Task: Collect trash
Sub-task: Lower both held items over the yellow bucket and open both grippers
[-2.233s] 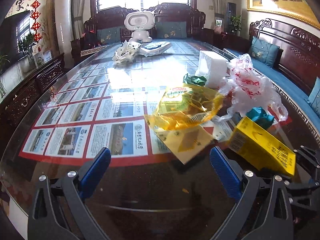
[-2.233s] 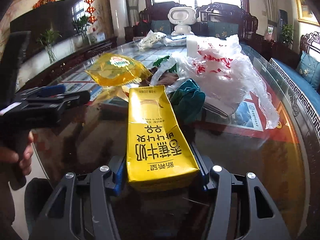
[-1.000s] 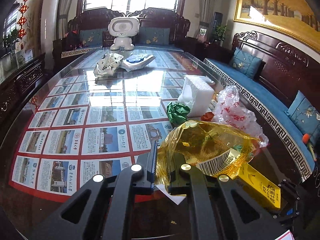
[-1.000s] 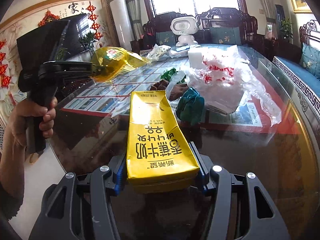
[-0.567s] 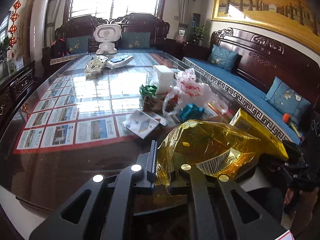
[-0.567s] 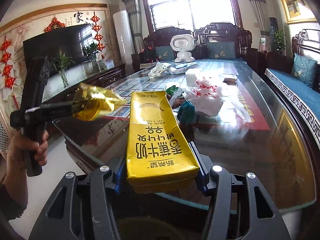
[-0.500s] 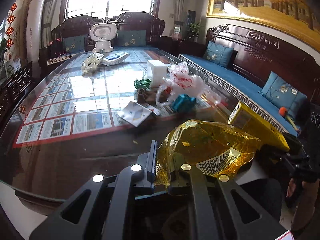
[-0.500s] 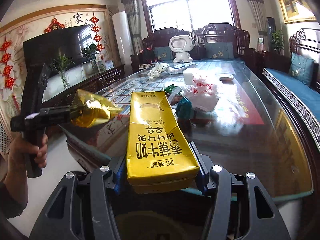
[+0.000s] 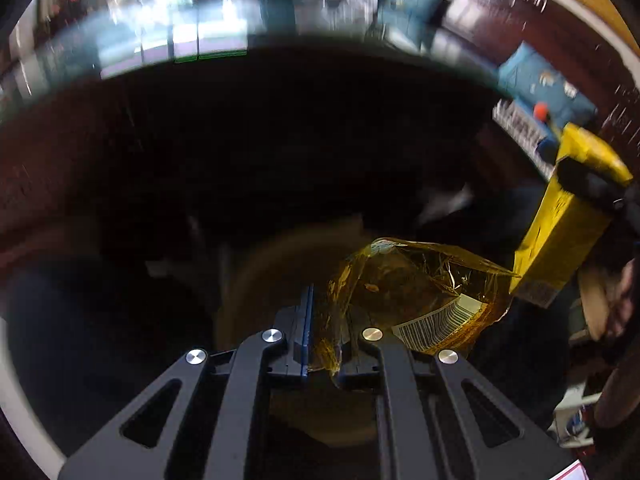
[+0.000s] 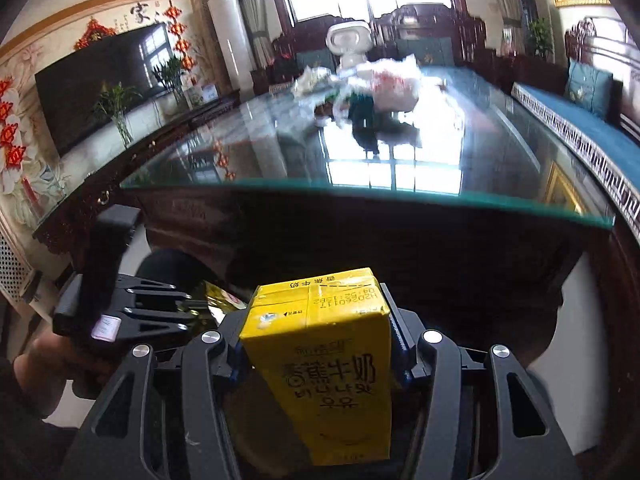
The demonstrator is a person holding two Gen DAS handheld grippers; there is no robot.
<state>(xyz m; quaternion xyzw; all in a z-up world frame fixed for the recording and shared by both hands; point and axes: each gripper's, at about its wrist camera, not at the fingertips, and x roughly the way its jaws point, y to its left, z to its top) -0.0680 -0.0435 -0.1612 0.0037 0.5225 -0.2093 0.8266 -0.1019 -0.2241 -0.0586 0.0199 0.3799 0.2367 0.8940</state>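
Note:
My left gripper point(image 9: 326, 314) is shut on a crumpled yellow see-through wrapper point(image 9: 416, 292) with a barcode label. It points steeply down into the dark space below the table edge. My right gripper point(image 10: 320, 320) is shut on a yellow milk carton point(image 10: 324, 372), pads on both its sides. In the left wrist view the carton point(image 9: 560, 236) hangs at the right, just past the wrapper. In the right wrist view the left gripper point(image 10: 188, 312) sits low left of the carton, with a bit of wrapper point(image 10: 220, 300) showing and a hand point(image 10: 44, 360) on its handle.
The glass-topped table's edge point(image 10: 360, 188) runs ahead of and above both grippers. More trash, a white-and-red plastic bag point(image 10: 392, 88) and a green scrap point(image 10: 362, 110), lies far back on it. A dim round tan rim point(image 9: 276, 268) shows under the left gripper. A blue-cushioned bench point(image 10: 592, 132) lines the right.
Both grippers have pulled back off the table and dropped below its edge, each still gripping its item. The left view has tipped down from the tabletop into the dark space beneath.

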